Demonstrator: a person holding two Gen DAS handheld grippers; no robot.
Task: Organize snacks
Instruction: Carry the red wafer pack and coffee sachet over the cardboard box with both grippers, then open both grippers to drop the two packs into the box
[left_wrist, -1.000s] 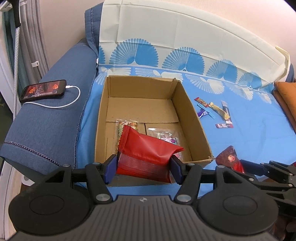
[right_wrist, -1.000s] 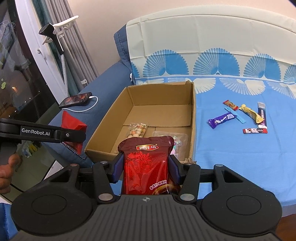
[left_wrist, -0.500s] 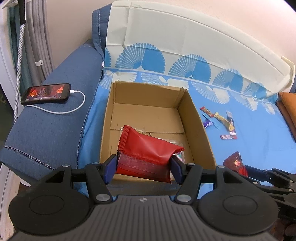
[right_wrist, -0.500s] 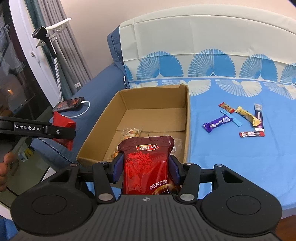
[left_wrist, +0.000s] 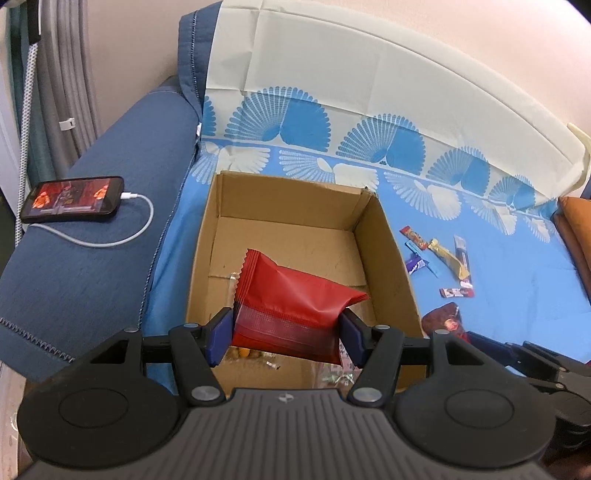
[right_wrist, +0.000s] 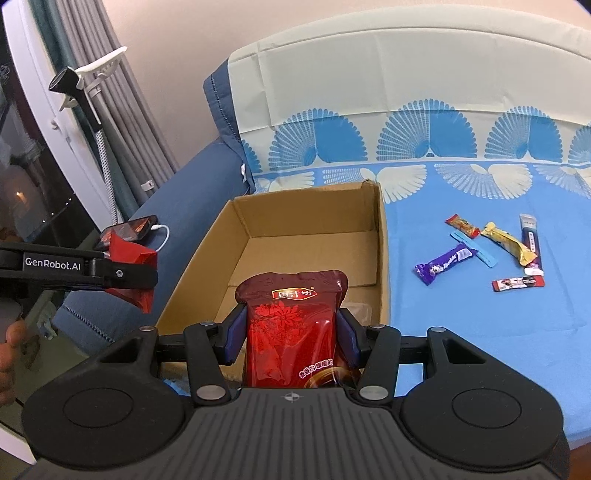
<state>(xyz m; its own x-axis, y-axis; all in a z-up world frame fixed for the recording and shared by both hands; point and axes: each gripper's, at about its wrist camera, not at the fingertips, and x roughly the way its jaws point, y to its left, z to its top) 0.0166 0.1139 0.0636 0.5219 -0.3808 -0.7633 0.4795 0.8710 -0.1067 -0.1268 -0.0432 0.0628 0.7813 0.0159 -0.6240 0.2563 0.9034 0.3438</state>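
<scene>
Left hand-held gripper (left_wrist: 286, 338) is clamped on a plain red pouch (left_wrist: 295, 302), crinkly sealed edge, hanging over the near end of the cardboard box (left_wrist: 291, 195). Right hand-held gripper (right_wrist: 291, 338) grips a glossy dark-red printed bag (right_wrist: 291, 325) at the box's near rim. Far half of the box floor is bare; small bars (right_wrist: 480, 251) lie loose on the blue sheet (right_wrist: 461, 314).

cardboard box (left_wrist: 388, 254): 1 | red snack bags (left_wrist: 295, 306): 2 | loose snack bars (right_wrist: 445, 264): 6 | phone (left_wrist: 72, 198): 1

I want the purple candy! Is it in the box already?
No, the purple candy lies on the blue sheet beside the cardboard box, among other small bars.
</scene>
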